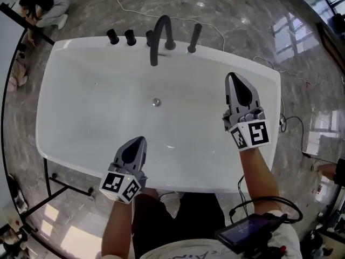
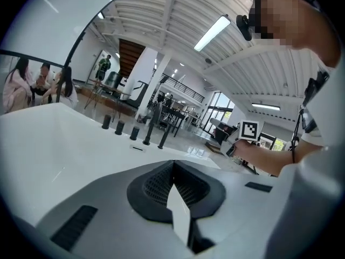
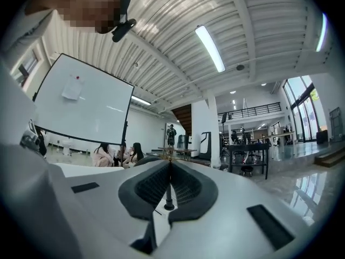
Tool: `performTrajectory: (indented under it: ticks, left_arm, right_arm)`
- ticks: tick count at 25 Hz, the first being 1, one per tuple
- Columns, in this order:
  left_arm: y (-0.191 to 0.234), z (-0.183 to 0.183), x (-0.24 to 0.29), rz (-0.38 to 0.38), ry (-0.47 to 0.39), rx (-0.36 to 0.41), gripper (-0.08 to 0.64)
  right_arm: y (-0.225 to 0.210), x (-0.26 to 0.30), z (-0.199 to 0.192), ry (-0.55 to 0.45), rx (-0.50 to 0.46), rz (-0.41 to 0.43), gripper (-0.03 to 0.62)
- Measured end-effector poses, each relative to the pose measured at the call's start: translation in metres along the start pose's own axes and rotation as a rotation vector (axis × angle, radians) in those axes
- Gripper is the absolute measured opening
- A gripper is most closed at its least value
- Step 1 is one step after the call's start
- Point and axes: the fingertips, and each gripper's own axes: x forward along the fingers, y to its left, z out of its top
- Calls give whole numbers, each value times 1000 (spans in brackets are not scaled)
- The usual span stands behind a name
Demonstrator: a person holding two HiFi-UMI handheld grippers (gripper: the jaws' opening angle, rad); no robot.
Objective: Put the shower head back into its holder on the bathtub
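The black shower head stands upright on the far rim of the white bathtub, just right of the curved black spout. In the left gripper view the shower head is the rightmost of the row of black fittings. My left gripper hovers over the tub's near rim, shut and empty, its tips meeting. My right gripper is over the tub's right side, well short of the fittings, also shut with nothing held.
Three black knobs stand left of the spout. A drain sits in the tub floor. A person crouches on the marble floor at the far left. A black stand and cables lie beside the tub.
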Motion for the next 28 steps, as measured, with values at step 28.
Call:
performTrajectory:
  ticks: [28]
  left_arm:
    - [-182, 87, -274, -90, -208, 194, 15]
  right_arm:
    - [231, -293, 165, 227, -9, 161, 11]
